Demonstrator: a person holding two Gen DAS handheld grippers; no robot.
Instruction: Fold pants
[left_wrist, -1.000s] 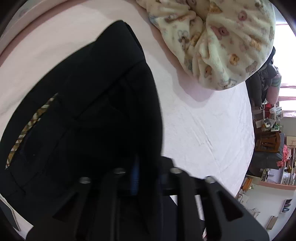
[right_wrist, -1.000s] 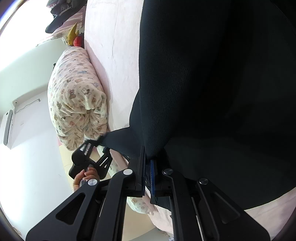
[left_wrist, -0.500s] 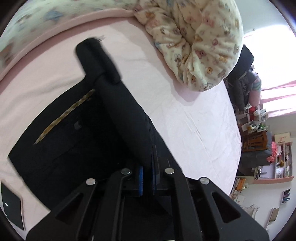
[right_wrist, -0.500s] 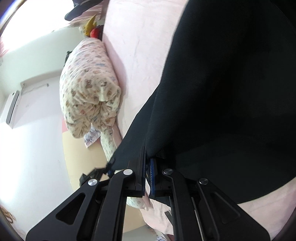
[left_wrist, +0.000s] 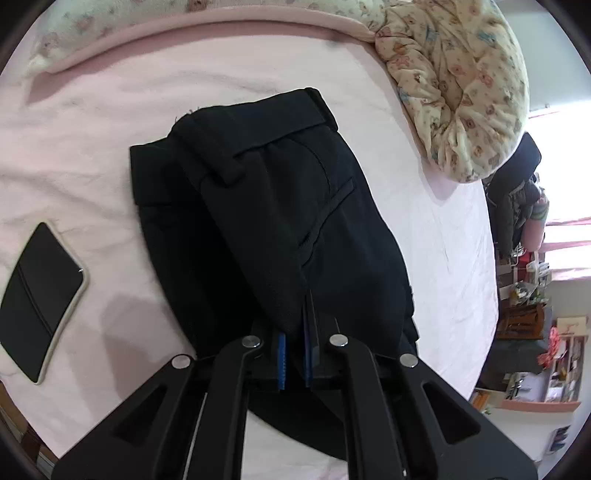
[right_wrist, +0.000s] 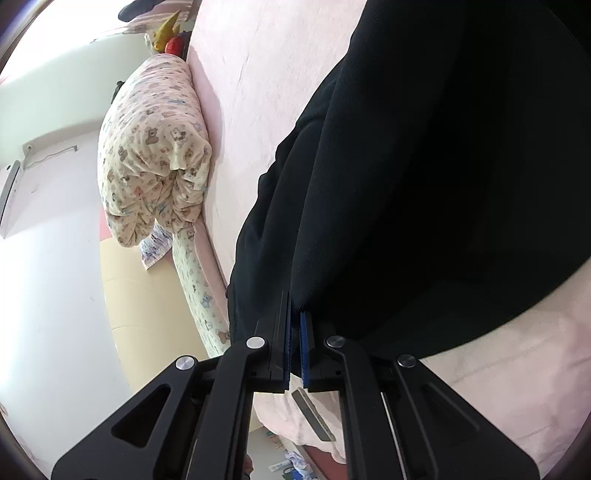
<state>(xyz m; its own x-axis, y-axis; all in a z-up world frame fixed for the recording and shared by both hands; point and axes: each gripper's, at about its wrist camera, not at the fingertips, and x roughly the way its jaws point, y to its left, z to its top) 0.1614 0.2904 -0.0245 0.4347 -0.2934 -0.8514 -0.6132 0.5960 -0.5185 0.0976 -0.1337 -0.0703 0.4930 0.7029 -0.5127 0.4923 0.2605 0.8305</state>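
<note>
Black pants (left_wrist: 280, 221) lie folded over on the pink bed sheet (left_wrist: 92, 110), waistband at the far end and a back pocket slit facing up. My left gripper (left_wrist: 293, 332) is shut on the near fold of the pants. In the right wrist view the black pants (right_wrist: 424, 166) fill the right side, and my right gripper (right_wrist: 295, 317) is shut on their edge, holding it just above the sheet (right_wrist: 266, 92).
A dark phone in a pale case (left_wrist: 37, 299) lies on the sheet at left; its edge also shows in the right wrist view (right_wrist: 312, 415). A bear-print duvet (left_wrist: 461, 85) is bundled at the far right. Shelves and furniture (left_wrist: 532, 325) stand beyond the bed edge.
Both grippers carried the upper layer of the pants over and down, so it now lies flatter over the lower layer. The striped inner lining is no longer visible. Both stay shut.
</note>
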